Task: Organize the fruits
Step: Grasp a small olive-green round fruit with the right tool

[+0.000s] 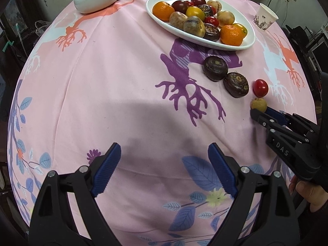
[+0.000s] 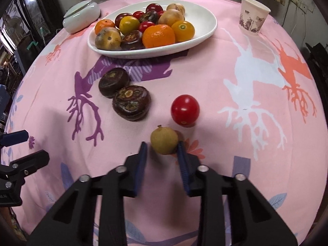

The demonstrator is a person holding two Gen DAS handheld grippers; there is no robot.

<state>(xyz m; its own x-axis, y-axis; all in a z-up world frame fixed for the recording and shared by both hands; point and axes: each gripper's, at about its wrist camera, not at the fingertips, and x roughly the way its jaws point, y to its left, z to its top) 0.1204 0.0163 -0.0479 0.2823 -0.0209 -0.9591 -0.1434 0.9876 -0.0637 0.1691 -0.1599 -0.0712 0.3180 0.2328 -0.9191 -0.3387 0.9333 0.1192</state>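
"DAS" on right tool [image 1: 258,110] body.

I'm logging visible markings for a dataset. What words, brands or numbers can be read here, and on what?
"DAS": raised letters on the black body of the right gripper, in the left wrist view.
Paper cup: purple floral print only, no words readable.
Left gripper: part of a label at the right wrist view's edge, unreadable.

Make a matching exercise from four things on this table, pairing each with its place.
Things:
1. paper cup
2. orange
3. red tomato
4. small tan fruit

Places:
A. in the white dish
B. between the right gripper jaws
C. alone on the cloth, just beyond the tan fruit
D. upright at the far right of the table

Pairs: 1-D, 2-A, 3-C, 4-B
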